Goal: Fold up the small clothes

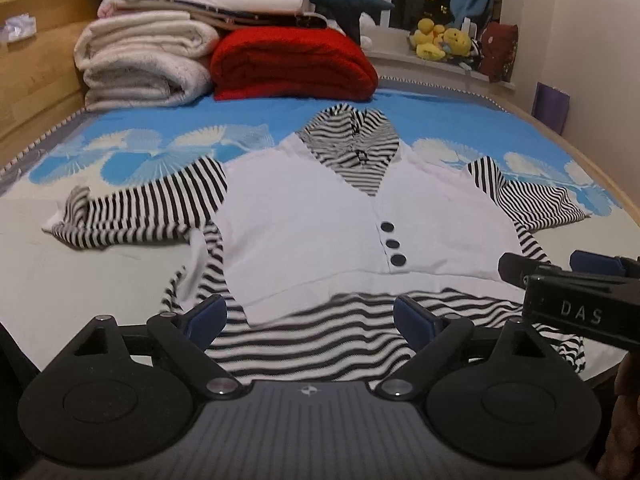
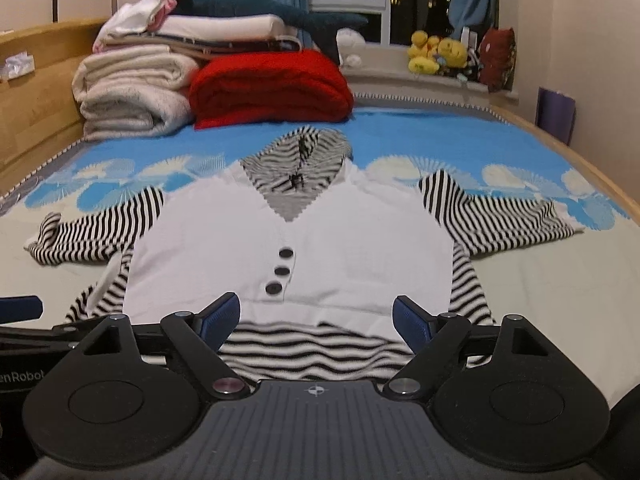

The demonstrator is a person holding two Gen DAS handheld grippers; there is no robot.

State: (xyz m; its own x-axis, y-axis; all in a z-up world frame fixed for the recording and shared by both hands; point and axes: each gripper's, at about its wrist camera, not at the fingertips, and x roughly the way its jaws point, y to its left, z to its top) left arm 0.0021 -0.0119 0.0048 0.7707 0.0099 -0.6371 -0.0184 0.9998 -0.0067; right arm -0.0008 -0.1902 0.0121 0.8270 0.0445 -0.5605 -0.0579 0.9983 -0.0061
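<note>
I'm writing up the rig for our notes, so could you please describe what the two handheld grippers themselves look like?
Both match: the left gripper and right gripper are matte black, with blue ribbed pads on the jaws, round black discs either side, silver pivot bolts and a grey ribbed base plate bearing a small crosshair mark. White lettering shows on each body when seen from the other's camera. No cables or sleeves are visible.

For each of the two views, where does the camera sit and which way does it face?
Left wrist: on the left tool, looking across the bed at the striped top; the right tool intrudes at right.
Right wrist: on the right tool, facing the same way; a bit of the left tool shows at left.
Shared: top, red blanket, window.
</note>
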